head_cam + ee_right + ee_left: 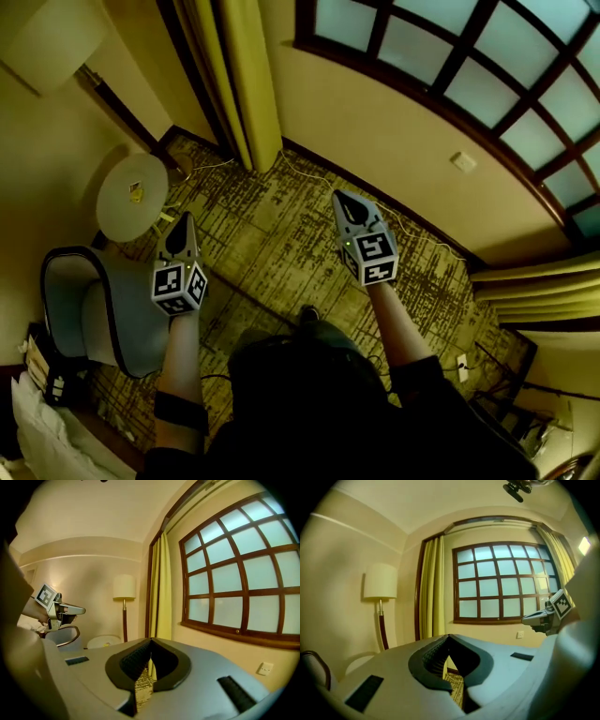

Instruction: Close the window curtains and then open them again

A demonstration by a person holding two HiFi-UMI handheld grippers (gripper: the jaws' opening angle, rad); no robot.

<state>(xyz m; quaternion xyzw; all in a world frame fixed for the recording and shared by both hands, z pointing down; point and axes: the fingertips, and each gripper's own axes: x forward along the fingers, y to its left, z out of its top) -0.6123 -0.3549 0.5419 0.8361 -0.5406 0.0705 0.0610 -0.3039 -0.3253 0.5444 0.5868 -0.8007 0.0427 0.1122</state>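
Observation:
The left yellow curtain [239, 75] hangs bunched at the window's left side, also seen in the left gripper view as the curtain [432, 588] and in the right gripper view as the curtain [160, 588]. A second yellow curtain [534, 286] is gathered at the right. The gridded window [487, 66] stands uncovered. My left gripper [178, 234] is shut and holds nothing, out over the carpet short of the left curtain. My right gripper [345, 204] is shut and empty too, aimed toward the wall under the window. Both hang clear of the curtains.
A round white side table [131, 195] and a grey armchair [89, 309] stand at the left. A floor lamp [380, 592] rises in the corner. A cable [412, 230] runs along the wall base. A wall socket [463, 161] sits under the window. Patterned carpet [272, 244] covers the floor.

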